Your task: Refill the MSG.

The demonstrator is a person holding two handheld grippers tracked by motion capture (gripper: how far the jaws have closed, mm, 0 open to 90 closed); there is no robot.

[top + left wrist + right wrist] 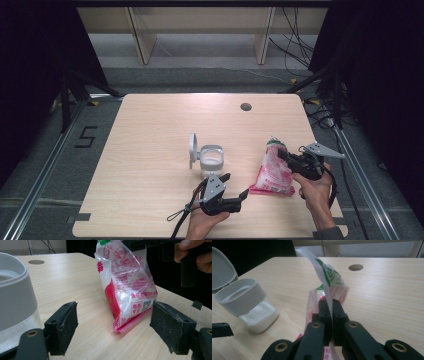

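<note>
A pink and white plastic bag (272, 171) of white grains stands on the table at the right, its bottom edge resting on the wood. My right gripper (284, 153) is shut on the bag's (329, 282) top film, which rises between the two pads (325, 312). My left gripper (235, 186) is open near the table's front edge, its two fingers (63, 325) wide apart with nothing between them; the bag (125, 282) stands just beyond them. A clear jar (211, 161) with a grey collar and flipped-up lid (193, 149) holds white powder at the table's middle.
The wooden table (150, 150) has a round cable hole (245, 106) at the back right. Black stands and cables crowd the floor on both sides. Shelving stands behind the table.
</note>
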